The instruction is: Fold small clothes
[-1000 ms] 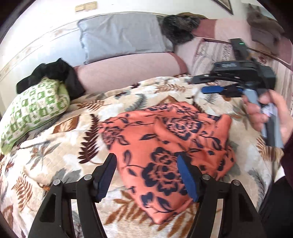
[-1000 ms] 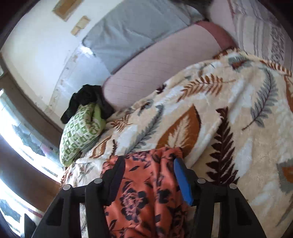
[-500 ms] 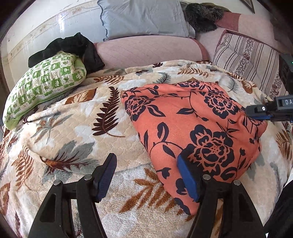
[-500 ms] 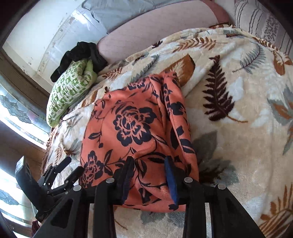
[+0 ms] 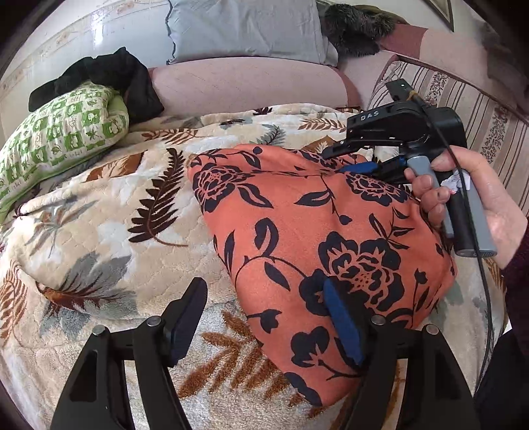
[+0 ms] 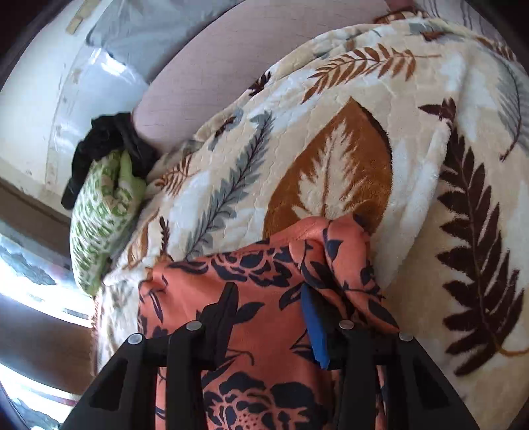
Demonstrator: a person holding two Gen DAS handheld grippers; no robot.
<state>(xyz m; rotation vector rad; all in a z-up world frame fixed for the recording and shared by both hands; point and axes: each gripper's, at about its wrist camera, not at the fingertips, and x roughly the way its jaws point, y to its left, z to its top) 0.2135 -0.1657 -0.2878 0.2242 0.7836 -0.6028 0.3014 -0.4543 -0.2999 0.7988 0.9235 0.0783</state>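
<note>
Orange flowered garment on the bed, both claws over it

Your left claw [image 5: 264, 317] stands wide with its jaws opening: the right pad rests over the near edge of the orange garment [image 5: 297, 238], the left pad hangs over the leaf-print blanket [image 5: 99, 231], and nothing is pinched. Your right claw [image 6: 269, 317] is at the garment's [image 6: 264, 347] far right corner, jaws opening, with cloth lying between them and bunched against the blue pad; you cannot tell whether the pads press it. Your right hand [image 5: 479, 211] holds that claw's handle. The garment lies spread on the blanket in the middle of the bed. Far left sit 1 green-checked pillow [image 5: 59, 132] and black clothing [image 5: 109, 76]; 1 grey pillow [image 5: 244, 29] leans at the far side.
</note>
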